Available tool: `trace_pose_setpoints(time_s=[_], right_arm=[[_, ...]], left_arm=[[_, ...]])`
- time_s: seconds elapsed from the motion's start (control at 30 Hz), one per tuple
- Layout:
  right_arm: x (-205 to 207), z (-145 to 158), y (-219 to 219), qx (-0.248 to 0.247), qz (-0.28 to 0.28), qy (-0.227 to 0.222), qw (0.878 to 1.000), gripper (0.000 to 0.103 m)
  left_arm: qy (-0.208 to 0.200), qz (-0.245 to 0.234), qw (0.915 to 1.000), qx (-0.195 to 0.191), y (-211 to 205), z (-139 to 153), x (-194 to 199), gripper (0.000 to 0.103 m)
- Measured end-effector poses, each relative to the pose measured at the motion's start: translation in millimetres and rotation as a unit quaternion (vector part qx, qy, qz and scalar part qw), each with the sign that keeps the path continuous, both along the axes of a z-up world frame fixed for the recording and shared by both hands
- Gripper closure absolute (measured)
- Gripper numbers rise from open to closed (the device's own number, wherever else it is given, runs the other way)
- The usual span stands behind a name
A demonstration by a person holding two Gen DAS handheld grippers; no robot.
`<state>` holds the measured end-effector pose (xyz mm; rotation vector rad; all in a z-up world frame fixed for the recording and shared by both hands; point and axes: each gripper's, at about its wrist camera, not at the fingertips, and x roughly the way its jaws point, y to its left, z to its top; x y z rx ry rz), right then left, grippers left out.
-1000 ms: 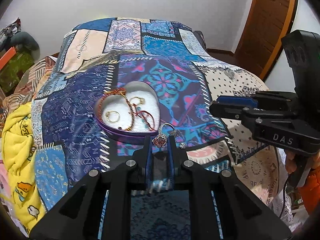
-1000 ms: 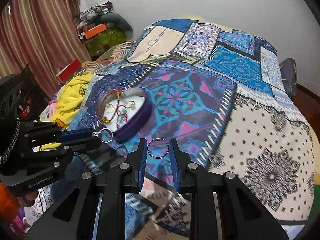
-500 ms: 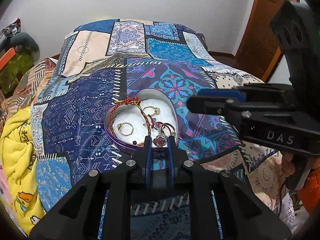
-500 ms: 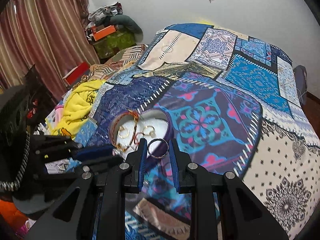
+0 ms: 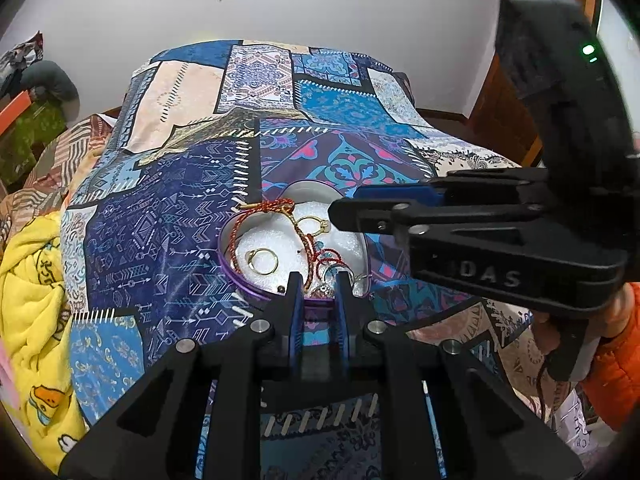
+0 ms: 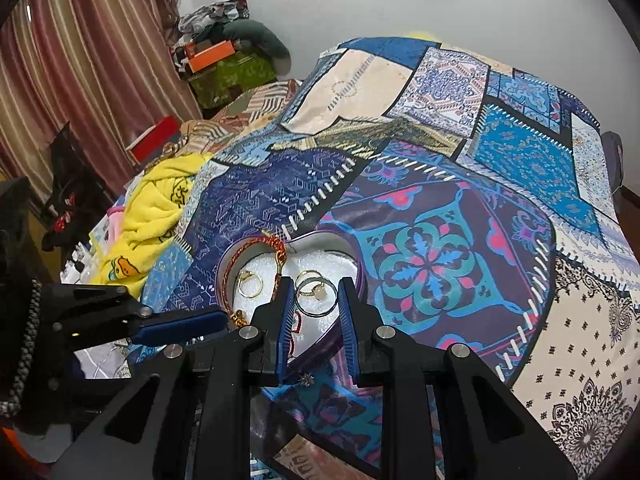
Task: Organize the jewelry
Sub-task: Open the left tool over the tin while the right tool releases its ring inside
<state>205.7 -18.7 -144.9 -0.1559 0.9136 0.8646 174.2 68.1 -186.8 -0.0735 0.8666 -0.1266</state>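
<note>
The right claw (image 6: 316, 300) pinches a silver ring (image 6: 316, 298) over the purple heart-shaped box (image 6: 354, 280) on the bed (image 6: 440, 240). The left claw (image 5: 318, 286) is spread a little at the box's near edge, a gem ring (image 5: 322, 289) lying loose between its tips. Inside the box sit gold rings (image 6: 250, 283) and a red cord bracelet (image 6: 256, 246). I judge sorting nearly done: the silver ring awaits release, and a small sparkly piece (image 6: 306, 379) lies outside on the quilt.
</note>
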Motion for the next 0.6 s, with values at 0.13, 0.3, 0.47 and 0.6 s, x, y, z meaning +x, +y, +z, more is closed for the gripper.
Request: trace_pose_setpoints(time_s=[0.13,0.3,0.47,0.6], right_arm=[[-0.4,-4.1,2.9,-0.007,0.003,0.008,1.000,0.083],[-1.8,-1.6,-1.2,-0.008,0.000,0.013,1.000,0.083],[-3.4,13.1,-22.0,0.000,-0.020,-0.004,1.000,0.082],[-1.2,20.2,-47.2,-0.012,-0.049,-0.020,0.999,0.080]], left_arm=[[0.002,0.005,1.0000,-0.004,2.4,0.4,-6.6,0.089],[0.014,0.011,0.9998,-0.008,3.5,-2.7,-11.6,0.089],[0.024,0.010,0.9995,-0.019,-2.2,-5.5,-15.4,0.089],[0.038,0.000,0.9987,-0.032,-14.7,-11.9,-15.8,0.089]])
